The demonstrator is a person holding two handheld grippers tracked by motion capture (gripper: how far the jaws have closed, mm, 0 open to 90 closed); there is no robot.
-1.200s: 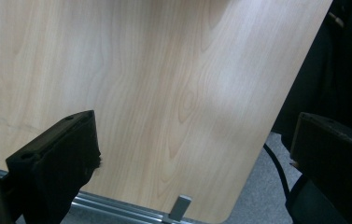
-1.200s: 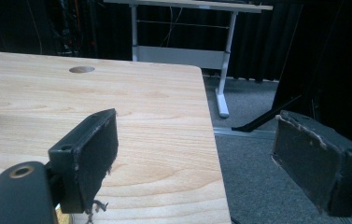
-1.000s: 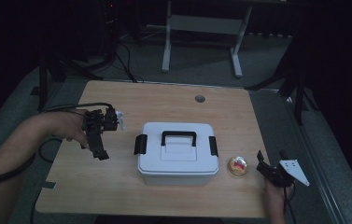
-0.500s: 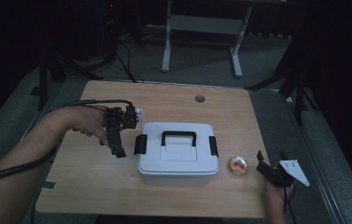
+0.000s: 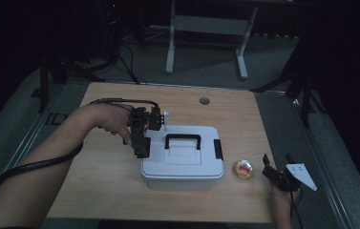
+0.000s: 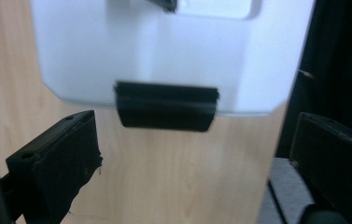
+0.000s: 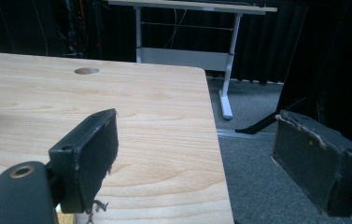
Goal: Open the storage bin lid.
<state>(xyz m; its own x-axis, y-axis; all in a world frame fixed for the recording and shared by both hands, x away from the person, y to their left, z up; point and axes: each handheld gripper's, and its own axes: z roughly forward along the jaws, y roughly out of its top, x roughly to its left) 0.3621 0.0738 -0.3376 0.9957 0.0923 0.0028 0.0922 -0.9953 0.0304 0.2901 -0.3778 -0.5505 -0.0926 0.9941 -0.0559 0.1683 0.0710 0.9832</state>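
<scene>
At the near right corner of the wooden bench (image 5: 96,191), the right gripper (image 5: 275,175) rests with jaws spread wide, just beside a small round dish (image 5: 243,169). Bare wood lies along the near edge. The white box (image 5: 182,155) sits mid-bench; the left gripper (image 5: 142,138), jaws apart, hovers at its left-end black latch (image 6: 165,106). Beyond it, open bench reaches a cable hole (image 5: 205,100). Past the far edge, grey floor (image 5: 206,71) and a frame stand (image 5: 206,24) in a dark room.

The white box (image 5: 182,155) fills the middle of the worktop (image 5: 101,191), and bare wood lies open on its left. On its right, a small round dish (image 5: 243,169) sits just beside it, narrowing the way near the right gripper (image 5: 277,175).
</scene>
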